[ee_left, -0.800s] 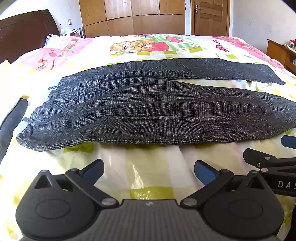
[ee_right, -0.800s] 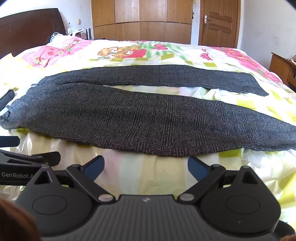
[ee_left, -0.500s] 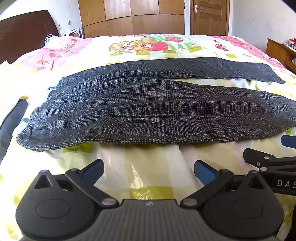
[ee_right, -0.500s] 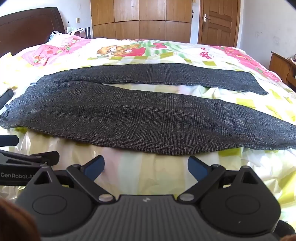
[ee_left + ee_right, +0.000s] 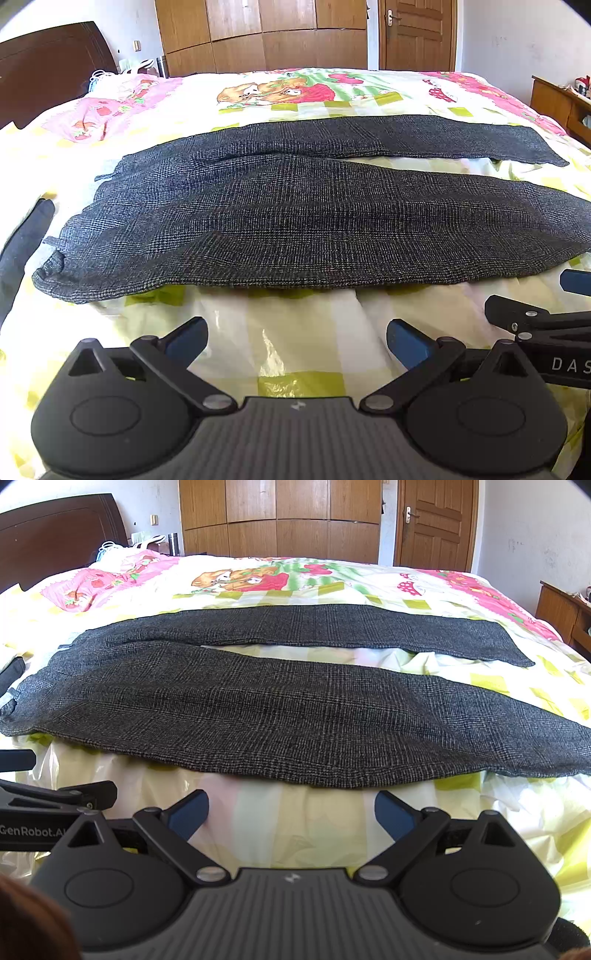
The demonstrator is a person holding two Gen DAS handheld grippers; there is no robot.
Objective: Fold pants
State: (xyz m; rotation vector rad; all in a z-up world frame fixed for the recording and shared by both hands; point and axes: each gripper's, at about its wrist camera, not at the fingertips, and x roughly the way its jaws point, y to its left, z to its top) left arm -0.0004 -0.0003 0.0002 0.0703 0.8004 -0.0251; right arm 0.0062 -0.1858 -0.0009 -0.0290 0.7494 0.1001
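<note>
A bedroom, mid-task: I have both tools hovering over the near edge of the bed [image 5: 295, 354], nothing folded yet. My left gripper [image 5: 297, 338] stands with its blue pads spread as wide as they go, holding nothing; only the yellow-checked quilt [image 5: 288, 823] shows between them. My right gripper [image 5: 291, 810] is the same, fully spread and empty.

The grey checked pants [image 5: 314, 221] lie flat just ahead of both tools, apart from the pads, not touched by either. Their long axis runs crosswise to the way my fingers point: waistband [image 5: 55, 273] off to the left, both legs stretching away to the right. The near leg [image 5: 314, 720] lies directly in front of the tools; the far leg [image 5: 314, 624] lies beyond it, splayed apart toward the hems with a wedge of quilt showing between them.

As I read it, the left gripper is the nearer one to the waistband end, and the right gripper the nearer one to the near leg's hem, which runs out of sight at the right of its view. I judge the coming move turns on that: each tool going forward to its own end of the near edge, so one leg can be laid over the other lengthwise.
</note>
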